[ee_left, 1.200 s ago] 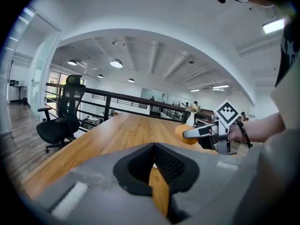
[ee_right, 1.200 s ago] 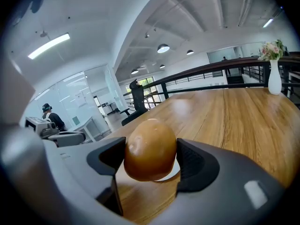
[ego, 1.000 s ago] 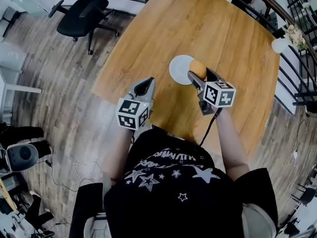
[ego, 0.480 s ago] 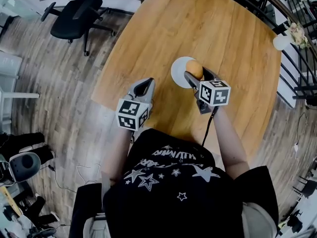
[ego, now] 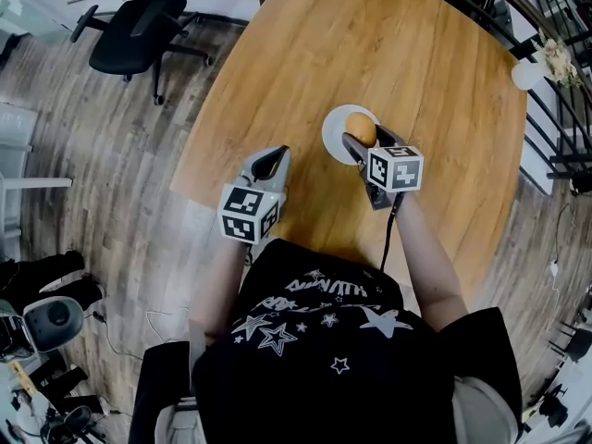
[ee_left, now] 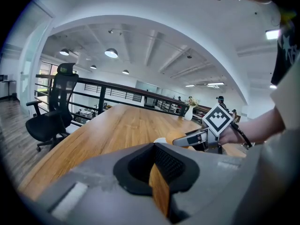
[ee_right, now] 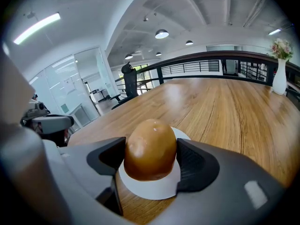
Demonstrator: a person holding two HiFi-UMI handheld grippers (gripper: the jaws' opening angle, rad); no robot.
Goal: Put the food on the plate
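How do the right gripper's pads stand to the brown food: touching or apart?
Touching. The right gripper view shows both pads of the right gripper pressed against the sides of the brown food, with no gap.

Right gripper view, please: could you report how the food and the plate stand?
Right gripper jaws shut on food, over plate. Left gripper jaws shut, empty. Nothing in the way.

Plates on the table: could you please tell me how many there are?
1. The plate lies midway across the table, under the food gripped by the right gripper. No other shows, though the table's near edge is hidden.
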